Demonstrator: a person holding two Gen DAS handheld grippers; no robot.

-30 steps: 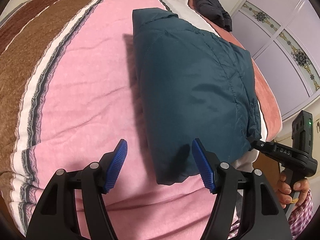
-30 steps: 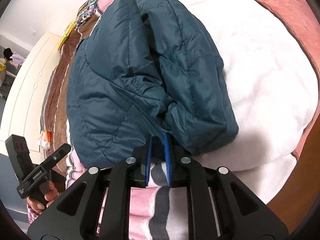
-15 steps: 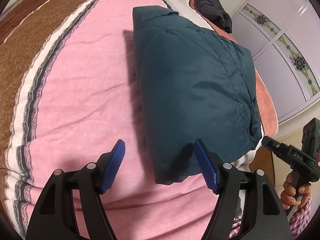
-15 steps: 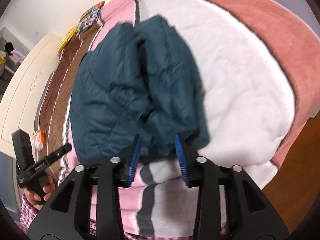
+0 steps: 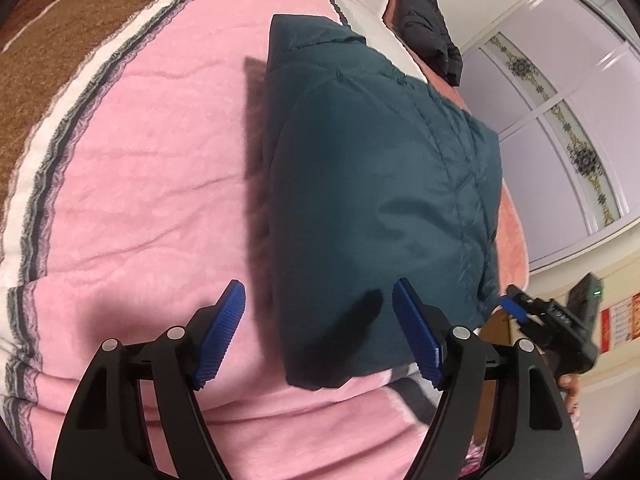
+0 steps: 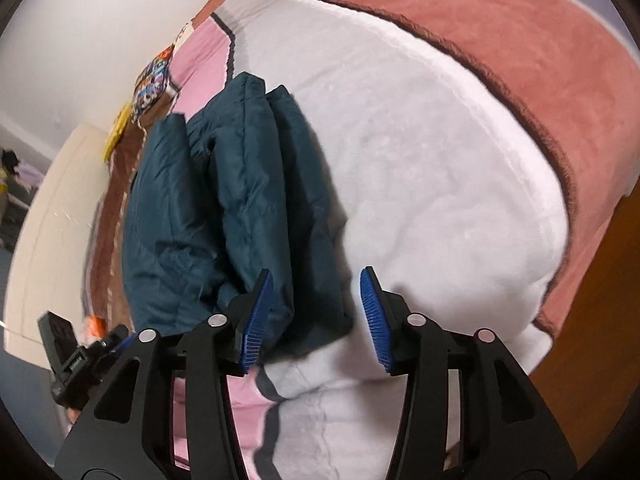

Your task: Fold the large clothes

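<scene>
A dark teal padded jacket (image 5: 380, 184) lies folded into a thick rectangle on the bed's striped blanket (image 5: 152, 168). It also shows in the right wrist view (image 6: 224, 216), its layered edge facing me. My left gripper (image 5: 320, 328) is open and empty, just short of the jacket's near left corner. My right gripper (image 6: 316, 316) is open and empty, at the jacket's near right corner, holding nothing. The right gripper also shows in the left wrist view (image 5: 516, 308), and the left gripper in the right wrist view (image 6: 116, 340).
A black garment (image 5: 428, 28) lies at the far end of the bed. A lilac wardrobe (image 5: 560, 92) stands to the right. The bed's wooden edge (image 6: 592, 320) is at the right. Colourful items (image 6: 152, 80) lie by the far wall.
My right gripper has opened, let go of the jacket's corner and pulled back. The jacket has settled on the bed. My left gripper stayed open and drew back slightly.
</scene>
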